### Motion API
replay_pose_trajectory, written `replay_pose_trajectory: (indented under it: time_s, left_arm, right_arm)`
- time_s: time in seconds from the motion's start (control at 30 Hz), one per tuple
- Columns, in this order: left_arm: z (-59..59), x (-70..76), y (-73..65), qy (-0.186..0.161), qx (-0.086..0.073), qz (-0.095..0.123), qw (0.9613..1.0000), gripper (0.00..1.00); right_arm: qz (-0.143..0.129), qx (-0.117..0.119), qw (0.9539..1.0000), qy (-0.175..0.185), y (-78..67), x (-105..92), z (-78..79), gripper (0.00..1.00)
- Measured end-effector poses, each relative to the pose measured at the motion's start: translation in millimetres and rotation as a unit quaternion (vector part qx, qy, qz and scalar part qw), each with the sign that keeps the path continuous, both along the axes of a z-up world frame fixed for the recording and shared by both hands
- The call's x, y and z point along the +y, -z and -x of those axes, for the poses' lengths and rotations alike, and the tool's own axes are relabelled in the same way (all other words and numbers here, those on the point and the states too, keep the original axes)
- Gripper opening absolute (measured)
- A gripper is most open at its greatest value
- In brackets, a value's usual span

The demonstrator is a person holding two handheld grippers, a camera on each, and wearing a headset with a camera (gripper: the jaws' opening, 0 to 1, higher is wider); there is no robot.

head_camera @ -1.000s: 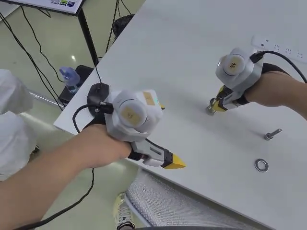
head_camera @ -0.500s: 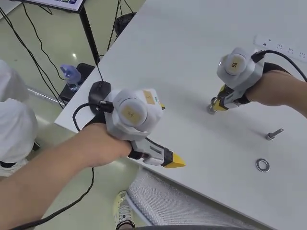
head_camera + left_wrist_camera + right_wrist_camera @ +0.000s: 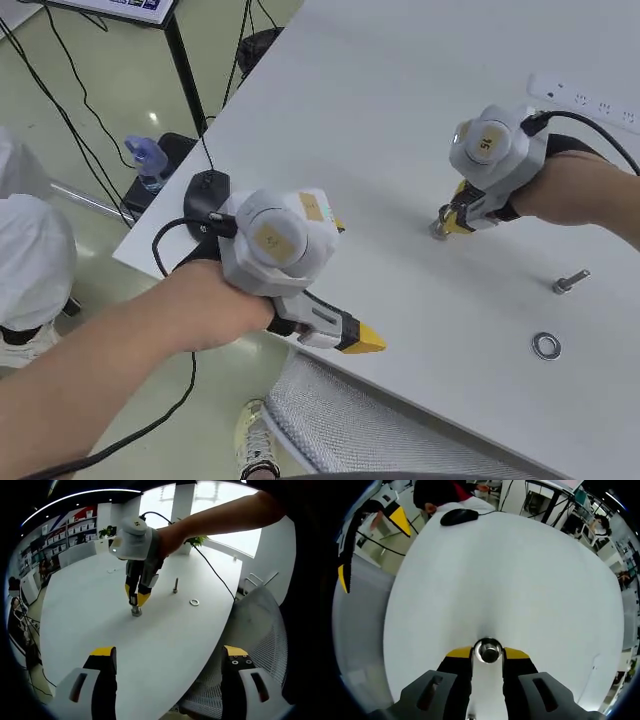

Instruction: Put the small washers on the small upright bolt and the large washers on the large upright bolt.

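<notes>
Where the head view looks down on the white table (image 3: 350, 100), the right gripper (image 3: 446, 222) points its yellow tips down at the large bolt (image 3: 438, 231), which stands near the middle of the tabletop. Its round cap carries a tan sticker with two characters that look like "S5"; I cannot be sure of them. The left gripper (image 3: 360, 340) hangs over the table's near edge, above a mesh chair (image 3: 340, 420), and the print on its own sticker is too small to read. To the right, the small bolt (image 3: 568, 282) stands apart from the large one, with a washer (image 3: 545, 346) lying flat near it. A power strip (image 3: 590, 100) lies at the far edge and a black mouse (image 3: 205, 195) at the left corner.

Seen from the left gripper view, that gripper's claw is wide apart and holds nothing. The right gripper stands tip-down over the large bolt, with the small bolt upright and the washer beyond.

Looking along the right gripper view, the claw is narrow, its yellow tips flanking the large bolt's round metal top; whether they pinch it I cannot tell.
</notes>
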State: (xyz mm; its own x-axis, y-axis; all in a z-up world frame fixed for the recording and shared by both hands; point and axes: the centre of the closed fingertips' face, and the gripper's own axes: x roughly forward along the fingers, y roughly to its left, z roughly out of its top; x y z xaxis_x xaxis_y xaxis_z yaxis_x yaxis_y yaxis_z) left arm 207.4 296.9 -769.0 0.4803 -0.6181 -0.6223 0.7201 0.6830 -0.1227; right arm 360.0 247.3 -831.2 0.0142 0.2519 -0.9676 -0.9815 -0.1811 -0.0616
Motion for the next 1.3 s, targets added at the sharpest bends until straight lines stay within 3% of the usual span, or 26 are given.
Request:
replay_pose_trajectory:
  time_s: [0.53,1.3]
  left_arm:
    - [1.5,7.4,-1.5,-0.007,-0.003,0.003,1.0000,0.86]
    - [-3.9,2.9,-6.0,-0.008,-0.015,0.008,0.9998,0.90]
  right_arm:
    - [0.014,0.008,0.9999,0.004,20.5,-0.6,-9.5,0.22]
    - [0.020,0.018,0.9993,0.028,34.1,-0.1,-9.3,0.23]
